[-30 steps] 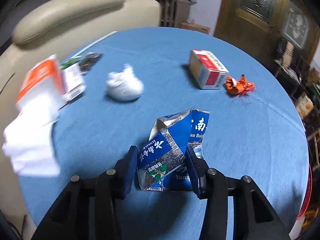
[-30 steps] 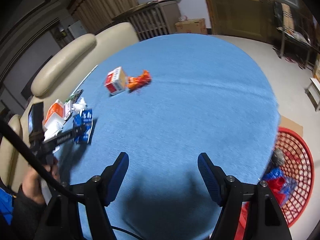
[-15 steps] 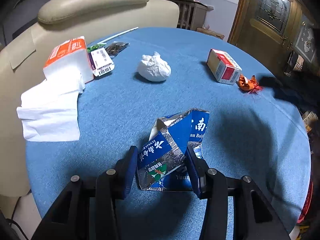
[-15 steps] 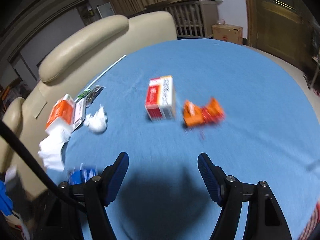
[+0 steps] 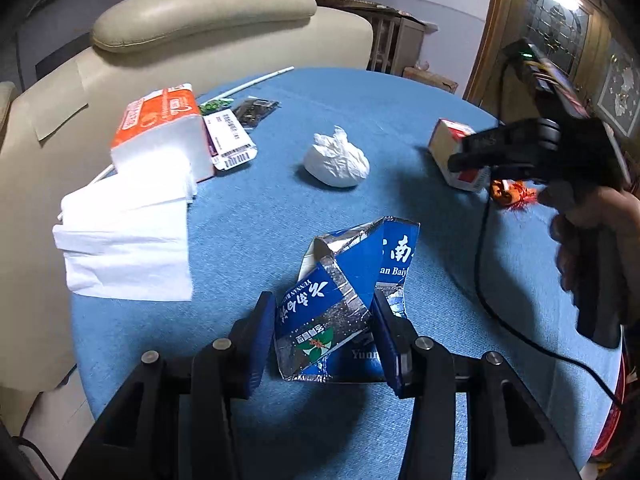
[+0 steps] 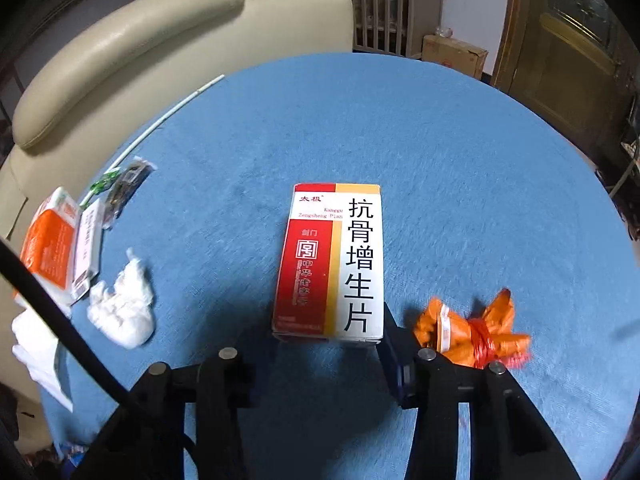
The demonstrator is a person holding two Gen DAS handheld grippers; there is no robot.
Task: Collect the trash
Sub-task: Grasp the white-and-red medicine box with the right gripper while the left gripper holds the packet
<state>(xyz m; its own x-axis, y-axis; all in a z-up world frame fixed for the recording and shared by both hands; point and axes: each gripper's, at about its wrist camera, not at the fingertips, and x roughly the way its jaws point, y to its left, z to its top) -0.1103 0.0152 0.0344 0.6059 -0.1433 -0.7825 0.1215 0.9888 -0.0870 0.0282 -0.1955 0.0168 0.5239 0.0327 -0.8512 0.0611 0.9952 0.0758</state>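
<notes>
My left gripper (image 5: 322,328) is shut on a crushed blue and silver carton (image 5: 344,300) and holds it over the blue round table (image 5: 260,208). My right gripper (image 6: 326,344) is open, its fingers on either side of the near end of a red and white medicine box (image 6: 332,260); whether they touch it I cannot tell. An orange wrapper (image 6: 472,332) lies just right of the right finger. A white crumpled tissue ball (image 5: 336,160) lies mid-table; it also shows in the right wrist view (image 6: 122,308). The right gripper shows in the left wrist view (image 5: 476,156) at the box (image 5: 456,156).
An orange tissue pack (image 5: 160,128) with loose white tissues (image 5: 124,240), a barcode packet (image 5: 230,140), a dark wrapper (image 5: 256,108) and a white straw (image 6: 160,120) lie at the table's left edge. A beige armchair (image 5: 200,12) stands behind. A black cable (image 5: 512,320) crosses the table's right side.
My right gripper has moved forward across the table to the medicine box, which now sits between its open fingers. My left gripper still holds the carton and the view has shifted slightly.
</notes>
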